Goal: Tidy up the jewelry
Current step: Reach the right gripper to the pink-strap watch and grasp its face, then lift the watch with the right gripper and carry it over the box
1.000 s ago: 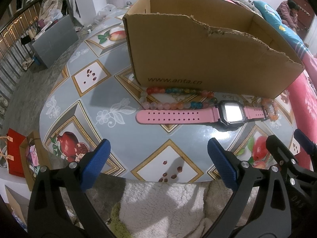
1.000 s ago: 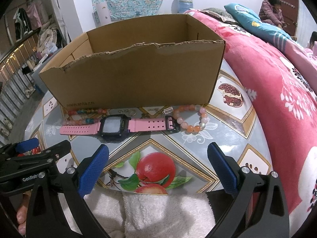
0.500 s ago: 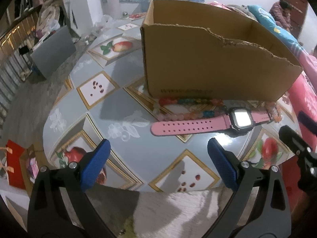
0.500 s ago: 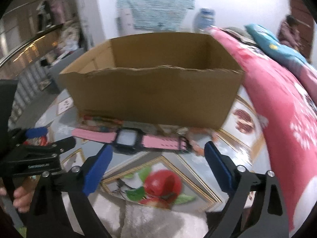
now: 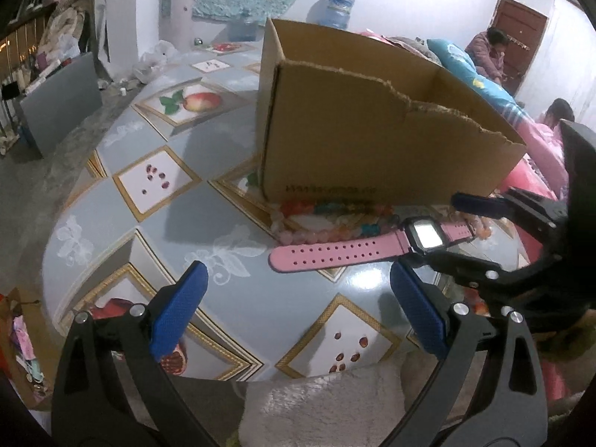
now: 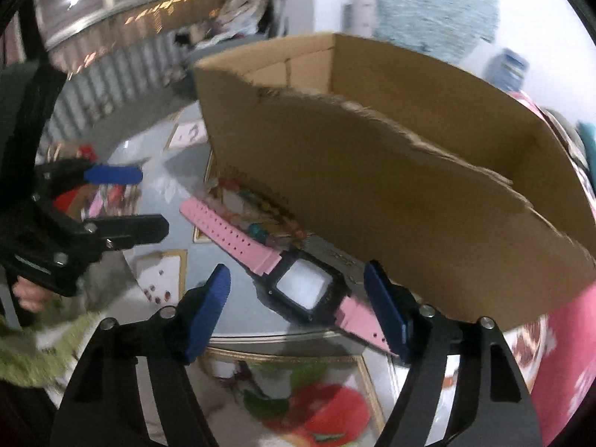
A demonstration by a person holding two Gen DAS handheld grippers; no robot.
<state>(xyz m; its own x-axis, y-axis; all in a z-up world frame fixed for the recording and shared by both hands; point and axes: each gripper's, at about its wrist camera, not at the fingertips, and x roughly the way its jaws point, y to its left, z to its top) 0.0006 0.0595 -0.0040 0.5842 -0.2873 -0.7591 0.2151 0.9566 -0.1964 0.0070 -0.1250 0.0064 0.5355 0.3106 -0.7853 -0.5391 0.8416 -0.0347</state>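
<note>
The right gripper (image 6: 296,311) has its blue fingers (image 6: 208,309) on either side of the black face of the pink watch (image 6: 298,287); they have just been closing in, yet a gap shows on both sides of the case, so nothing is pinched yet. The watch lies flat near the front edge of the surface (image 5: 123,201), strap stretched along that edge, just ahead of the box's front wall. The left gripper (image 5: 298,309) hangs over the same front edge with its fingers (image 5: 178,313) spread wide and empty, the free end of the pink strap a little beyond them. Between the watch and the cardboard box (image 5: 372,138) lies a string of coloured beads (image 5: 327,219), pressed up near the foot of the box; from the left camera a few orange beads (image 5: 480,229) peep out past the buckle end, mostly hidden by the right gripper. The box stands further back with its torn front wall facing the grippers, and what can be seen of its inside looks bare, though its floor is out of sight. By my reckoning the tidying has barely begun: the watch is about to be the first piece picked up, and the beads remain to follow it.
</note>
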